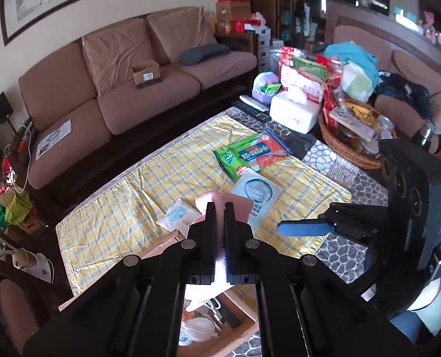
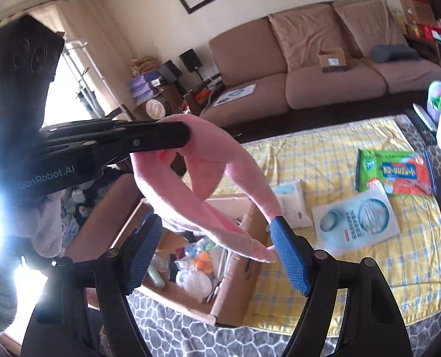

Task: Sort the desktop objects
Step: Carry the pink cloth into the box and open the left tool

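Hanging over the cardboard box [image 2: 235, 270] was the pink plush [image 2: 208, 184] | left gripper [image 1: 219, 208] clamped on it | right gripper [image 2: 220, 255] fingers apart, plush between them | packets at 2 o'clock on the yellow cloth [image 2: 354, 267].

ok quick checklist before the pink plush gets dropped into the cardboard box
1. Left gripper shut on the pink plush: ok, the jaws pinch the fabric in both views.
2. Plush over the cardboard box: ok, its lower end hangs above the open box in the right wrist view.
3. Right gripper out of the drop path: not ok, it is open and its blue pads flank the hanging end of the plush.
4. Room in the box: cannot tell, small items already cover much of the bottom.
5. Packets on the yellow checked cloth out of the way: ok, the white packet and round-print packet lie beyond the box.
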